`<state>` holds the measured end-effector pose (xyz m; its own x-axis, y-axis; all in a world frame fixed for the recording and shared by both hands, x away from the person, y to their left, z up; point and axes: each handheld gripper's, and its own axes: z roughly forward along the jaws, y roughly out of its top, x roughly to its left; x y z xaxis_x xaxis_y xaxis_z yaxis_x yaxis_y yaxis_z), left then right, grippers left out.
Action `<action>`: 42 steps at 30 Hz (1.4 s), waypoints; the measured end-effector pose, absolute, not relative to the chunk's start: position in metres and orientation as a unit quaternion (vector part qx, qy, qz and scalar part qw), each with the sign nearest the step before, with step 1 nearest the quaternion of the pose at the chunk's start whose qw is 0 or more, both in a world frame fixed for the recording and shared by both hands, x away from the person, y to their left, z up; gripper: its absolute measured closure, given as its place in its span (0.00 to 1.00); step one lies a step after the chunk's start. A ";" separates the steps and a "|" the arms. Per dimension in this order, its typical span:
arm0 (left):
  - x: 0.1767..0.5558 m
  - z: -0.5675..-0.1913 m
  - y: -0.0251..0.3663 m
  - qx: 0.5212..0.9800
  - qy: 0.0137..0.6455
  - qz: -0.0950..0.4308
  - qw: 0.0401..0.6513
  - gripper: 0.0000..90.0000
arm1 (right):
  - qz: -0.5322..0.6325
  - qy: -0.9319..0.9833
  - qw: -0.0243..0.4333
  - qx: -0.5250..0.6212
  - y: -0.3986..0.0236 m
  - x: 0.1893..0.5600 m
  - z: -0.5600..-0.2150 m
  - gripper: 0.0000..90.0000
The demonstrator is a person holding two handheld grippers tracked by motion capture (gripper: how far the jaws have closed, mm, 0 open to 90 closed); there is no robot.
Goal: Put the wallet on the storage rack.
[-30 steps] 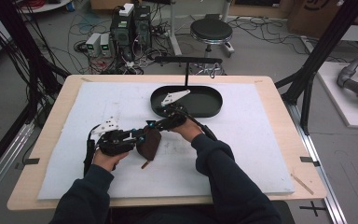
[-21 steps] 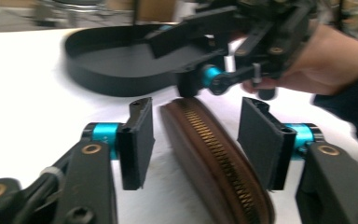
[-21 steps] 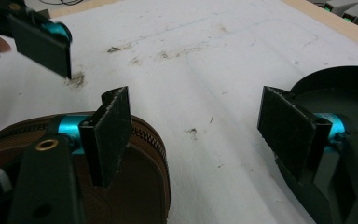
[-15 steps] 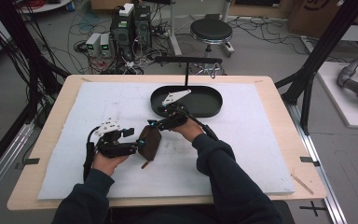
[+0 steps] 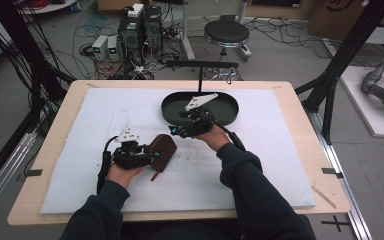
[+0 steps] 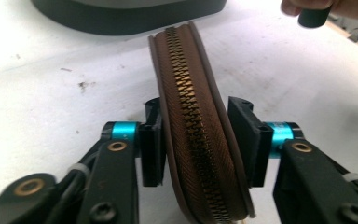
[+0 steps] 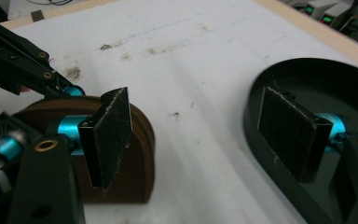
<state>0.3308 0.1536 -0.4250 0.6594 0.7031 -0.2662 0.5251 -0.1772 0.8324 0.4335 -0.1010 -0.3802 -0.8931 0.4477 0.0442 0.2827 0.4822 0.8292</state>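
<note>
Two tools at work over a white, scuffed foam-like mat [image 5: 260, 165] on a pale wooden bench [image 5: 300, 107]. Brown leather pouch [image 5: 161, 148], rounded like a half-disc, stands on edge between the pads of the left tool [image 5: 154, 155], clamped on both flat sides; its brass zipper (closed, teeth running along the curved spine) faces up toward the camera on that tool. Right tool [image 5: 176, 131] held just beyond the pouch, jaws spread wide, gripping nothing. Black oval tray [image 5: 230, 107], shallow and smooth, lies behind it on the mat.
</note>
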 end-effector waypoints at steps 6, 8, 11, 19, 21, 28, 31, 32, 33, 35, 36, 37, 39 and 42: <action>0.332 -0.416 0.165 0.754 0.392 0.108 0.517 0.73 | 0.481 0.836 0.127 0.231 -0.157 0.419 -0.367 0.29; 0.336 -0.411 0.170 0.747 0.389 0.116 0.527 0.73 | 0.477 0.833 0.143 0.240 -0.181 0.412 -0.365 0.29; 0.345 -0.400 0.175 0.737 0.377 0.127 0.547 0.74 | 0.481 0.819 0.160 0.268 -0.220 0.402 -0.364 0.29; 0.384 -0.366 0.163 0.732 0.341 0.119 0.577 0.73 | 0.455 0.796 0.236 0.323 -0.303 0.381 -0.369 0.25; 0.397 -0.358 0.156 0.732 0.337 0.105 0.583 0.73 | 0.453 0.791 0.246 0.329 -0.314 0.379 -0.371 0.25; 0.441 -0.338 0.126 0.749 0.324 0.107 0.567 0.73 | 0.450 0.777 0.262 0.354 -0.335 0.379 -0.375 0.25; 0.457 -0.337 0.116 0.755 0.318 0.113 0.563 0.73 | 0.447 0.772 0.270 0.361 -0.337 0.379 -0.375 0.25; 0.463 -0.337 0.112 0.751 0.315 0.111 0.569 0.73 | 0.447 0.772 0.271 0.362 -0.338 0.380 -0.375 0.25; 0.467 -0.337 0.109 0.750 0.313 0.110 0.572 0.73 | 0.444 0.773 0.273 0.362 -0.339 0.380 -0.375 0.25; 0.476 -0.337 0.101 0.751 0.307 0.111 0.573 0.73 | 0.443 0.771 0.275 0.364 -0.340 0.380 -0.376 0.25; 0.481 -0.337 0.097 0.752 0.306 0.109 0.573 0.73 | 0.441 0.772 0.277 0.363 -0.341 0.380 -0.377 0.25; 0.486 -0.339 0.092 0.754 0.310 0.106 0.570 0.73 | 0.441 0.772 0.276 0.364 -0.341 0.380 -0.378 0.25; 0.495 -0.343 0.084 0.760 0.314 0.103 0.560 0.73 | 0.439 0.774 0.277 0.363 -0.341 0.380 -0.379 0.25; 0.507 -0.354 0.075 0.753 0.331 0.081 0.563 0.73 | 0.438 0.774 0.276 0.364 -0.342 0.380 -0.379 0.25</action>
<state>0.5065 0.0751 -0.3544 0.7681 0.5894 -0.2503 0.4066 -0.1469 0.9017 0.3802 -0.3416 -0.3792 -0.5830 0.8052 -0.1082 0.3213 0.3509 0.8796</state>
